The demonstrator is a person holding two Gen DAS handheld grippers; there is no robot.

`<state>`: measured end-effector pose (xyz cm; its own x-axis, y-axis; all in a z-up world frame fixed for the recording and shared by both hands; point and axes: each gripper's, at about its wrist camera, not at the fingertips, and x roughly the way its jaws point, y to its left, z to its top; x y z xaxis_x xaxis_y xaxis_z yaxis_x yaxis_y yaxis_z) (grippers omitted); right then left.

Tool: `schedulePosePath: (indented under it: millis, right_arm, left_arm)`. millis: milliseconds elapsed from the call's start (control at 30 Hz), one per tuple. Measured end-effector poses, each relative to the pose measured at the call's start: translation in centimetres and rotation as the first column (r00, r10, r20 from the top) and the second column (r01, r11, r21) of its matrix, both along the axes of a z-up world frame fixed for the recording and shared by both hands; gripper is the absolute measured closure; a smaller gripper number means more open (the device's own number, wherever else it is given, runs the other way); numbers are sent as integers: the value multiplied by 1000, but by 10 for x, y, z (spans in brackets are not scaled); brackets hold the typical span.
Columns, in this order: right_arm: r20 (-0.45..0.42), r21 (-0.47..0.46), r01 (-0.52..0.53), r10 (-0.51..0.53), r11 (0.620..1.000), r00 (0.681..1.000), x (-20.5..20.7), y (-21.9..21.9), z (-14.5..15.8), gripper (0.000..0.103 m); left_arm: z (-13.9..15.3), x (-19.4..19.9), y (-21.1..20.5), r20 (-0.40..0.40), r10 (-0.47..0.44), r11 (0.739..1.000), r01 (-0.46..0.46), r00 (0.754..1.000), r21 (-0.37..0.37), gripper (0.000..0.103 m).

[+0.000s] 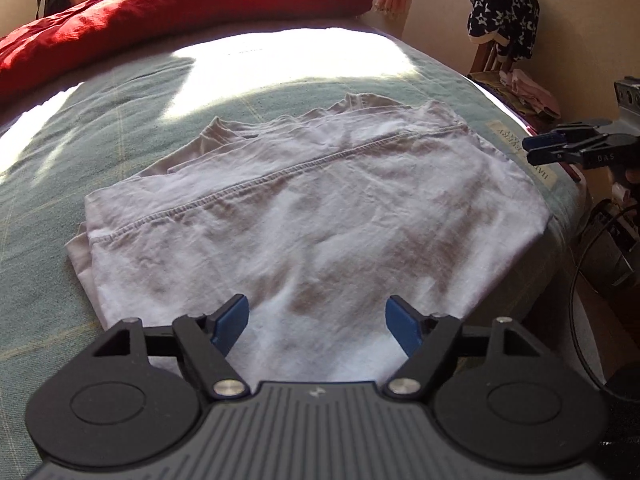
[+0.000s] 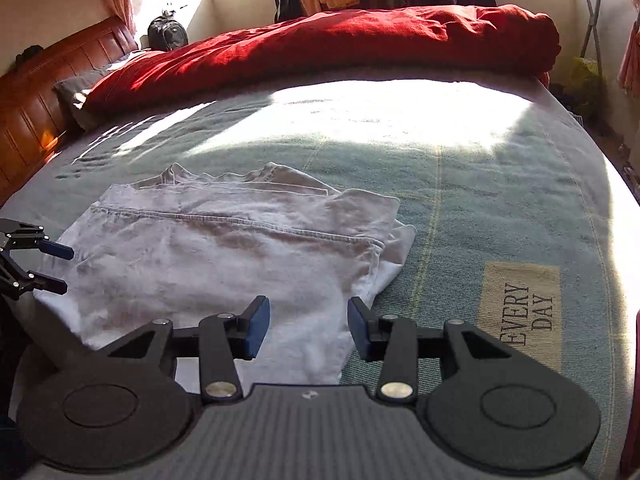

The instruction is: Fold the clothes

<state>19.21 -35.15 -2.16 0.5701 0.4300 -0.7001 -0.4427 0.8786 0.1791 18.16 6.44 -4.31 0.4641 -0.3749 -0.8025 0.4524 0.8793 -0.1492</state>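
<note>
Left gripper (image 1: 318, 320): jaws wide, empty, over shirt's near edge.
Right gripper (image 2: 308, 326): jaws part-open, empty, above near fold.
Shirt (image 1: 312, 216): white, folded flat by bed (image 2: 480, 200) near edge.
Handling: light, limp; judged best pinched at hem corners.
</note>
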Motion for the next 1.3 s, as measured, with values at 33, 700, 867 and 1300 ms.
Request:
schedulePosePath:
  millis: [33,700,867,1300]
  right_arm:
    - [4,-14,-23,23,1000,1000,-5,11,-1,49]
    - [-16,-59,-75,74,995,997,-50,81,-36,44]
    - [-40,-35,-28,27,999,999,-63,79,-52,41]
    - [2,97,70,-70,993,998,-68,75,-36,36]
  left_arm:
    - [-1,-3,-1,-1,9,1000,-9,1000,11,25]
    - [-27,-46,-27,-61,-80,996,78,995,-45,21]
    - [-24,-56,-16,-59,-79,996,76,995,-49,20]
    - [-29,12,68,-38,218,973,-221,975,-64,21]
